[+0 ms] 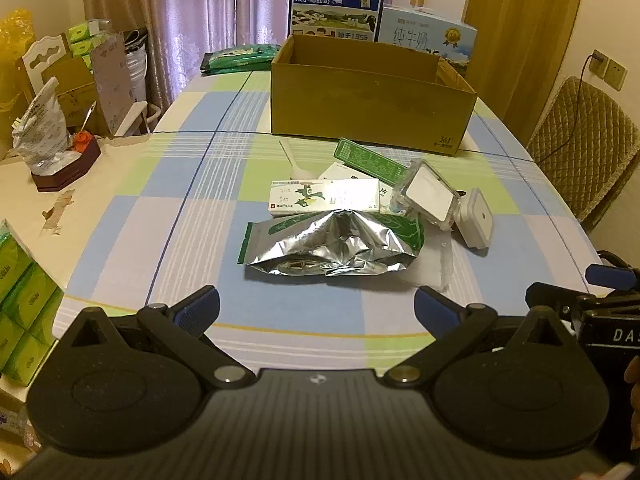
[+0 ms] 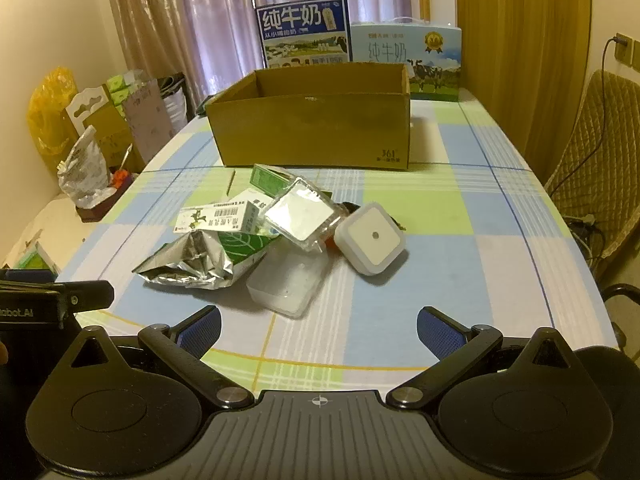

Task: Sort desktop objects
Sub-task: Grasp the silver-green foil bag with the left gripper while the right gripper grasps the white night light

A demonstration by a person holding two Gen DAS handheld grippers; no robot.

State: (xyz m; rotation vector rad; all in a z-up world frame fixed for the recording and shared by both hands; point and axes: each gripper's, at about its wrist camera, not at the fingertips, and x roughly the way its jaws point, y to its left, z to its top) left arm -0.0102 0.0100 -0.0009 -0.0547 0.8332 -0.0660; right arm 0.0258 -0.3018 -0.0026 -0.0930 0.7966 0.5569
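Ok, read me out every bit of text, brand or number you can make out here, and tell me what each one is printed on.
"纯牛奶": dark blue milk carton behind the cardboard box.
"纯牛奶": pale blue milk carton.
"361°": cardboard box, front lower corner.
"DA": cut off, on the right gripper body.
"obot_AI": cut off, on the left gripper body.
Medicine boxes and foil pouch: print too small to read.

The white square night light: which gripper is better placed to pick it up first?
Probably the right gripper. The night light lies on the pile's right edge, unobstructed ahead of its open jaws. The left gripper faces the foil bag.
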